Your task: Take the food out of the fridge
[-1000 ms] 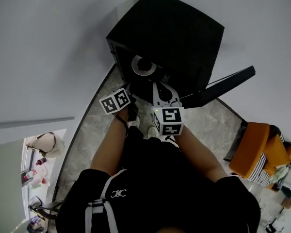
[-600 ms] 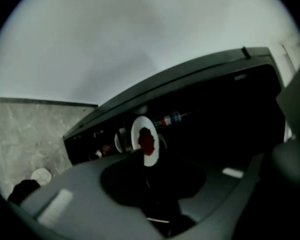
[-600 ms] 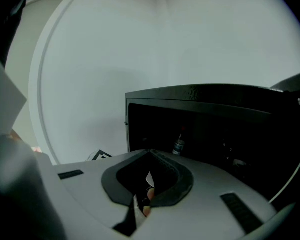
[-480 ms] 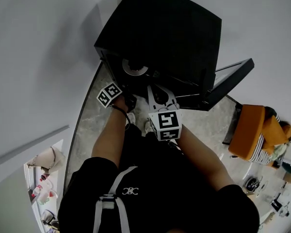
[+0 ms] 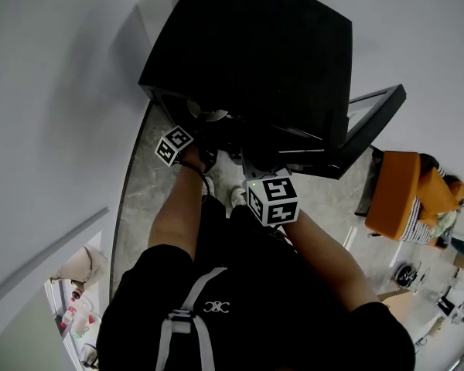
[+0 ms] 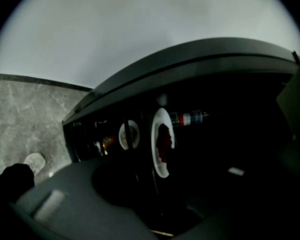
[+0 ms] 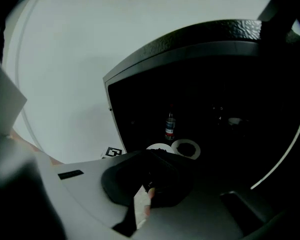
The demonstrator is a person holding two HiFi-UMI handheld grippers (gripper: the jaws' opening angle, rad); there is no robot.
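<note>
The black fridge point(image 5: 255, 52) stands open on the floor. On its shelf in the left gripper view are a white plate of dark red food point(image 6: 161, 143), a smaller plate point(image 6: 128, 135) and a bottle point(image 6: 189, 118). My left gripper point(image 6: 157, 194) points into the opening a little short of the big plate. Its jaws have just been opening and nothing is between them. The right gripper view shows the bottle point(image 7: 170, 126) and a plate of dark food point(image 7: 186, 148) beyond my right gripper point(image 7: 150, 184), which is shut and empty. The head view has the left gripper point(image 5: 192, 151) and right gripper point(image 5: 257, 168) at the fridge front.
The fridge door point(image 5: 363, 130) swings out to the right. Grey stone floor point(image 5: 135, 199) runs along a white wall on the left. An orange chair point(image 5: 394, 199) with a person in it is at the right. My shoes point(image 5: 236, 198) stand just before the fridge.
Both grippers have sunk and come closer to the fridge opening. The left gripper's marker cube has rolled. The fridge fills more of the head view.
</note>
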